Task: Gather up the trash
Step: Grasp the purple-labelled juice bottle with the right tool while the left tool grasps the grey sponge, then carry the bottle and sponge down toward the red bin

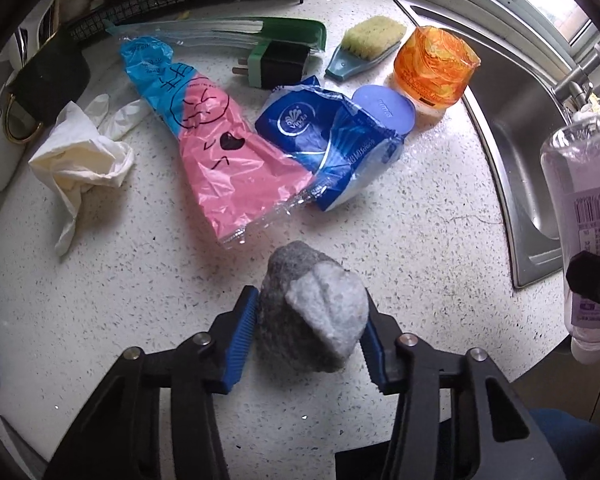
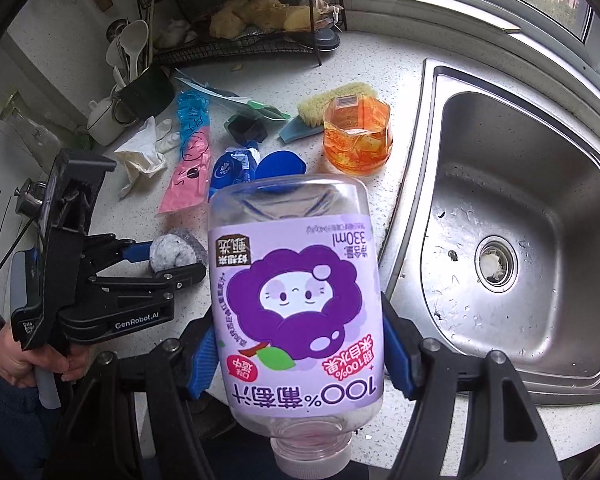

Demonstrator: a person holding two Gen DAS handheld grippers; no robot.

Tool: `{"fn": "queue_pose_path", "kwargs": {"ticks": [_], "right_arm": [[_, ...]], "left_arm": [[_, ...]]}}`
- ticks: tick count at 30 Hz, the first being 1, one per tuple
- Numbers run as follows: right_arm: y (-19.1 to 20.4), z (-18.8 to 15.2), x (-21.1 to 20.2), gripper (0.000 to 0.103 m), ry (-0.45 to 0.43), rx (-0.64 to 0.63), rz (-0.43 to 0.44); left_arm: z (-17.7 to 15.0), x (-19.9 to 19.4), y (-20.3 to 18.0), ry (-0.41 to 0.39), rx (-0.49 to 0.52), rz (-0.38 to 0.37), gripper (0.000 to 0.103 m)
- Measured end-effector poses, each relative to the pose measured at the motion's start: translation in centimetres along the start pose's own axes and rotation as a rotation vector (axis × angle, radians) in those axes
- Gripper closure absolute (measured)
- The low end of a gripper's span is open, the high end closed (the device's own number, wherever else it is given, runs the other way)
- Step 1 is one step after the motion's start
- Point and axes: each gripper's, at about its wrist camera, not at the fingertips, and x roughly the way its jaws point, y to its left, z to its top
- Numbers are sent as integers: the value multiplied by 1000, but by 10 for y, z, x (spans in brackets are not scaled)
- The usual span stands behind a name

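A grey crumpled wad (image 1: 312,304) lies on the speckled white counter (image 1: 420,240), close to its front edge. My left gripper (image 1: 310,332) points down over it, and both blue pads press its sides. An empty, uncapped grape juice bottle (image 2: 296,292) with a purple label sits neck-first in my right gripper (image 2: 300,356), which is shut on its middle. The bottle also shows at the right edge of the left wrist view (image 1: 584,208). Behind the wad lie a pink and blue plastic bag (image 1: 220,152), a blue wrapper (image 1: 328,140) and crumpled white gloves (image 1: 80,160).
An orange jar (image 1: 436,68), a blue lid (image 1: 388,112), a scrub brush (image 1: 368,44) and a black and green plug (image 1: 280,64) sit further back. The steel sink (image 2: 520,240) is to the right. A wire rack (image 2: 252,12) and mugs (image 2: 104,120) stand at the back left.
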Motion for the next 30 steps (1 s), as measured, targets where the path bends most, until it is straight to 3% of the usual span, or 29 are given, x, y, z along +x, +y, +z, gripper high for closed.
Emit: {"fn": "queue_pose_path", "kwargs": {"ticks": [2,3,9,15,23,30], "right_arm": [[0,-2,0,37,2,1,-1],[0,-3,1,37,4,0,0],[-2,-17,-7,37,8,-23,5],[-5,-36,-26,37,-13,-66,22],[-13,-78,-56,37,-51,-132,59],[-28,-129,-81,37,-69,-167,87]], "left_arm": [[-1,-1,-3,-13,-10,1,78],[-2,-2,-3,-11,-32,-9,80],[-27,-22,-15,-26,-52,-24,81],[-58,-68,-32,-86,-88,-38,81],[-115,-119,-87,-149,-84,-27,81],[-159,-132,-140,-181,-105,-10,81]]}}
